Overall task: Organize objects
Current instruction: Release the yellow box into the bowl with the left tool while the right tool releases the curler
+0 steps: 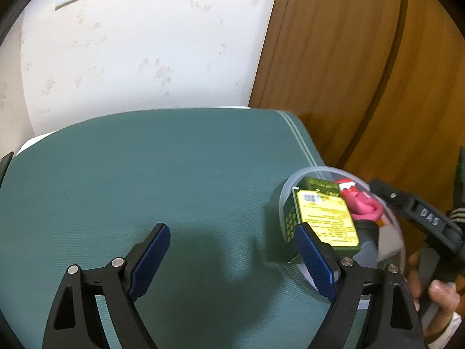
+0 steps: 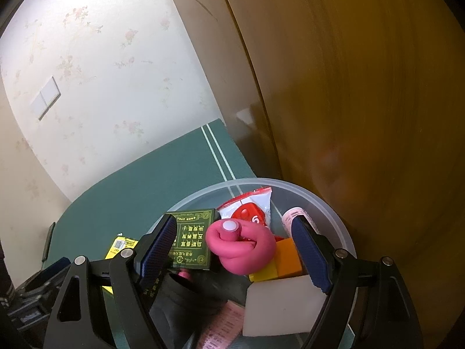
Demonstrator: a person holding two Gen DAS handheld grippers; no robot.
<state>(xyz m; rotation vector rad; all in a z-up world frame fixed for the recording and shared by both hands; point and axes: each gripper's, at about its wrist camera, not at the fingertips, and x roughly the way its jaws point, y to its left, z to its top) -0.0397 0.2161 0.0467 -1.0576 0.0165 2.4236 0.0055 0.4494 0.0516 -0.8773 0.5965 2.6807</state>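
Green-matted bench (image 1: 145,174) with a clear tub (image 2: 328,203) of sorted items at lower right.
The tub holds a green box (image 2: 191,238), pink coiled toy (image 2: 241,247) and red packet (image 2: 250,209); left hand-held gripper (image 1: 232,250) and right hand-held gripper (image 2: 235,247) both spread, gripping nothing.

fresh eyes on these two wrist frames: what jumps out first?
The clear plastic tub at the right edge of the green mat, crammed with things: a coiled pink tube in the middle, a green and yellow box left of it, a red and white packet behind. The right gripper hangs open just above the tub; the left gripper is open over bare mat.
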